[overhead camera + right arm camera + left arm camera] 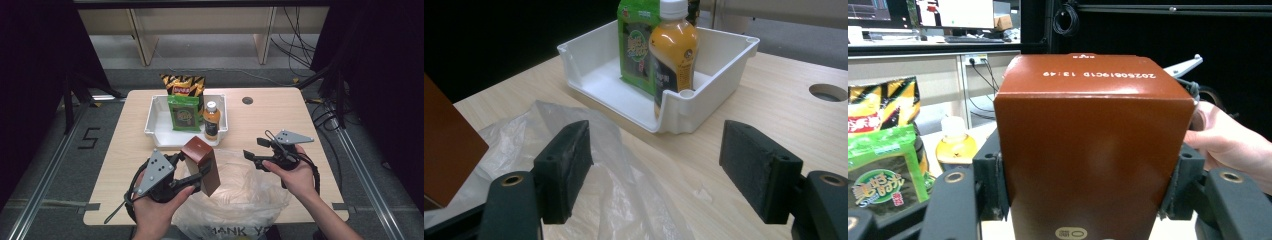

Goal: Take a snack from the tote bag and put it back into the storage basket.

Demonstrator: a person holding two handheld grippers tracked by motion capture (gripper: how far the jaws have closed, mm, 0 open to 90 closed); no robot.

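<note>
A brown carton [202, 165] hangs tilted above a clear plastic bag [240, 192], with my left gripper [192, 170] shut on its sides. In the left gripper view the carton [1088, 145] sits between both pads, its printed date on top. My right gripper [255, 150] hovers open at the bag's right edge, nothing between its pads [566, 167]. In the right gripper view the bag [589, 165] lies crumpled under the jaws and the carton's corner [446, 145] shows at the left.
A white tray [160, 125] at the table's back holds a green snack packet [183, 113], an orange drink bottle [211, 120] and a yellow-black chip bag [182, 85]. A round hole [247, 100] lies in the tabletop to the tray's right.
</note>
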